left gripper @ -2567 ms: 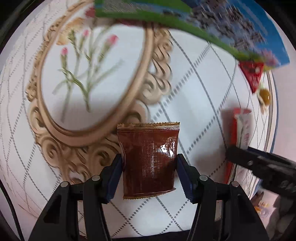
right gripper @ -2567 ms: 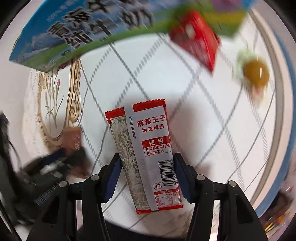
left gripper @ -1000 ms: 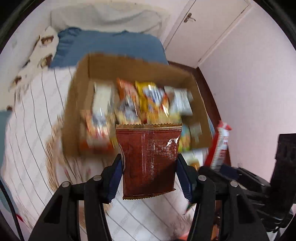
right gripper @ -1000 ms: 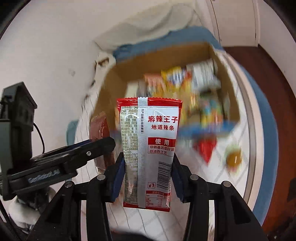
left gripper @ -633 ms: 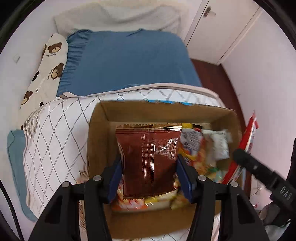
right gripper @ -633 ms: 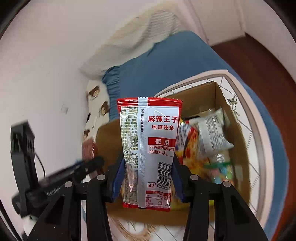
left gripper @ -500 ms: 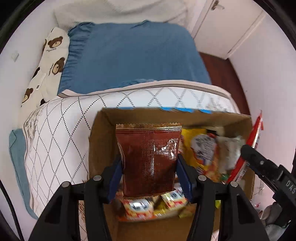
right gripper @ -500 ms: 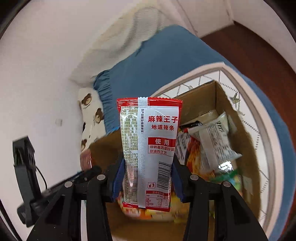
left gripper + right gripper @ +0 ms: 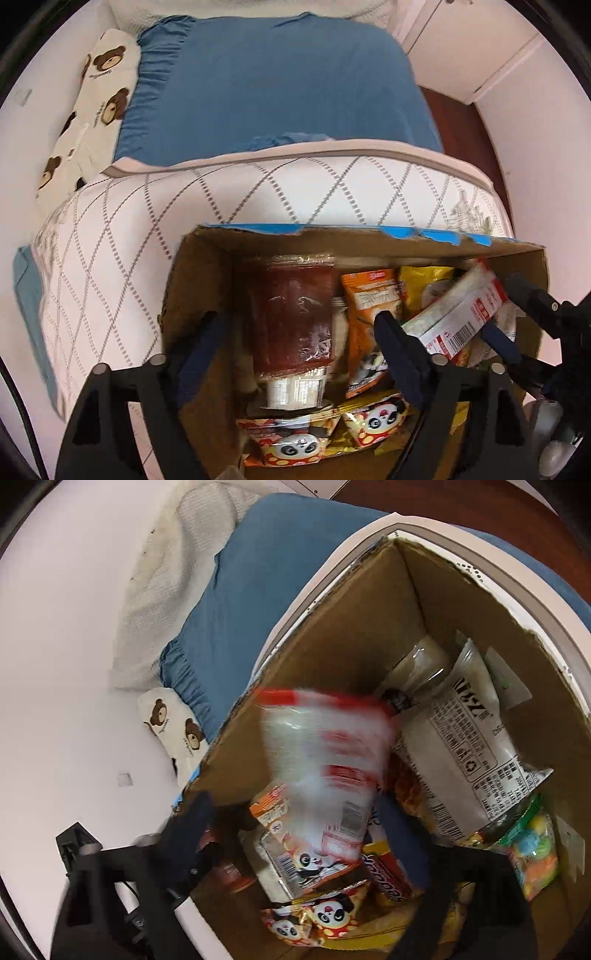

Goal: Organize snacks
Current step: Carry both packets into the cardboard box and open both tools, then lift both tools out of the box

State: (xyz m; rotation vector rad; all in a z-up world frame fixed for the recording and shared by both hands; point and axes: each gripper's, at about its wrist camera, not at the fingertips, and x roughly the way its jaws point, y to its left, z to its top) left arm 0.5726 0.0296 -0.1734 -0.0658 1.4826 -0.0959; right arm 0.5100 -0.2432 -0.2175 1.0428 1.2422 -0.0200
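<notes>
A cardboard box (image 9: pixel 192 280) of snack packets stands on the quilted bed. My left gripper (image 9: pixel 295 332) is open above it, jaws wide; the brown packet (image 9: pixel 291 314) is loose and blurred between them, over the box's left side. My right gripper (image 9: pixel 295 819) is open too; the red-and-white spicy-strip packet (image 9: pixel 325 771) is blurred and free between its jaws, over the box (image 9: pixel 351 635). That packet (image 9: pixel 458 314) and the right gripper also show at the right of the left wrist view.
In the box lie panda-print packets (image 9: pixel 295 446), an orange packet (image 9: pixel 369 317), a grey printed bag (image 9: pixel 461 757) and a candy bag (image 9: pixel 532 842). Beyond are the white quilt (image 9: pixel 129 240), a blue bedsheet (image 9: pixel 277 85) and a bear-print pillow (image 9: pixel 92 110).
Both grippers moved from the quilt up over the box, then opened. The brown packet and the red-and-white packet have left the jaws and are dropping into the box.
</notes>
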